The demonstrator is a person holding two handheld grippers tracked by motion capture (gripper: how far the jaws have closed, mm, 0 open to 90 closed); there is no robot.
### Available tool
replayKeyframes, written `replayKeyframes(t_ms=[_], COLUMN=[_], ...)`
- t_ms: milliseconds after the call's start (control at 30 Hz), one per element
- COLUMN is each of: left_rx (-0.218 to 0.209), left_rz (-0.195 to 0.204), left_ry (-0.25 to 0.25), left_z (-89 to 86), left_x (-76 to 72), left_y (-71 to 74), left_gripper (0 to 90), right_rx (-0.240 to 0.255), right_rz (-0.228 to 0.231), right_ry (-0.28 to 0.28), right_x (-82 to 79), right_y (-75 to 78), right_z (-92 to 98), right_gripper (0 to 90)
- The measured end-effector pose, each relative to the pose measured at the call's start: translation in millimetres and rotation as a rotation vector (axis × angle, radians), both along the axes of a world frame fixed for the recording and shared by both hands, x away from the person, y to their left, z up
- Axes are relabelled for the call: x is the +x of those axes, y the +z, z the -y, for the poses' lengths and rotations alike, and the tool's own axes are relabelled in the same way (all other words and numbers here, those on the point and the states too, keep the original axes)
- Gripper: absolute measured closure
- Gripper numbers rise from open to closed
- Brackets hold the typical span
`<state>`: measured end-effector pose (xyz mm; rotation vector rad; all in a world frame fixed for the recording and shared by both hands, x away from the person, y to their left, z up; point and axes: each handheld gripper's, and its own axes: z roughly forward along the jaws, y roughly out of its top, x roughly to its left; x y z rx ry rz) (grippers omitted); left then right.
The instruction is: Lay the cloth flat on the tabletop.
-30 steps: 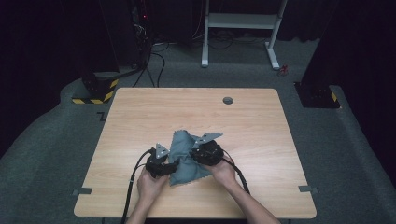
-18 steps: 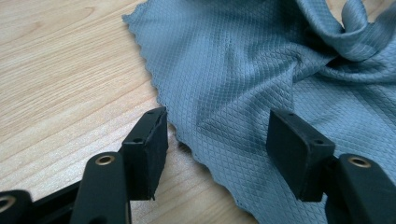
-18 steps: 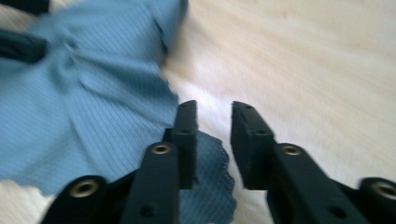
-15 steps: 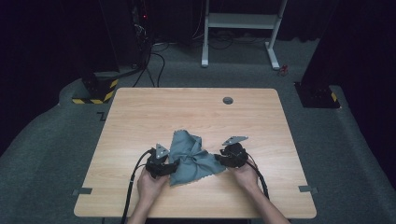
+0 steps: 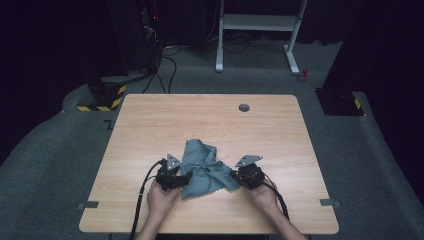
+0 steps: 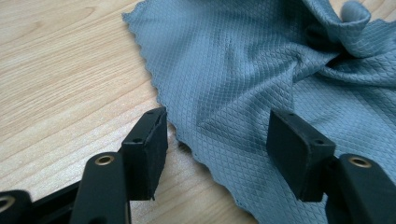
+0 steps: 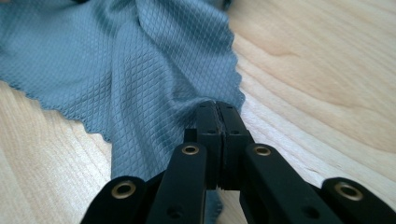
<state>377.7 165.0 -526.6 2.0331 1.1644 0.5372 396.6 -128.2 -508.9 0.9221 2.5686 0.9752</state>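
Hidden or cut off: in the right gripper view the corner of the cloth [image 7: 140, 70] disappears between the closed pads, and the cloth's far side runs out of frame at the top. In the left gripper view the cloth [image 6: 261, 84] runs off the right and top edges, and its bunched centre is partly lost in its own folds. In the high view the pad contact of either gripper is too small to make out.

Orientation: the cloth [image 5: 205, 167] lies crumpled on the worktop [image 5: 150, 125], long axis roughly from one gripper to the other, folds radiating from a raised knot mid-cloth.

Appearance: grey-blue, diamond-weave texture, scalloped edge.

Right gripper [image 7: 217, 109]: jaws have just been closing and now pinch a corner of the cloth, which fans out ahead and left of them.

Left gripper [image 6: 217, 135]: jaws stand apart, unclamped. The scalloped cloth edge lies between them, just ahead of the left pad and under the right one.
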Motion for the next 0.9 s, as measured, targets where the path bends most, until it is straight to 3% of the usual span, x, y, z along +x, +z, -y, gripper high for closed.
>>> replayKeyframes(t_ms=[267,500,667,733,900], left_rx=[-0.001,-0.002,-0.002,-0.001,0.000], left_rz=[0.000,0.001,0.001,0.001,0.000], left_ry=[0.000,0.000,0.002,0.002,0.002], left_z=[0.1,0.1,0.2,0.1,0.1], left_x=[0.0,0.0,-0.1,-0.1,-0.1], left_y=[0.0,-0.1,-0.1,-0.1,0.0], left_gripper=[38.8,38.8,38.8,38.8,38.8], right_rx=[0.036,0.025,0.031,0.047,0.081], right_rz=[0.038,0.027,-0.001,0.028,0.024], right_ry=[-0.058,-0.108,-0.094,-0.121,-0.164], right_x=[-8.3,-12.7,-14.5,-13.8,-4.4], right_y=[15.5,10.2,4.6,7.5,9.8], right_z=[28.8,50.1,47.9,48.6,49.7], right_gripper=[89.4,89.3,82.6,77.9,74.2])
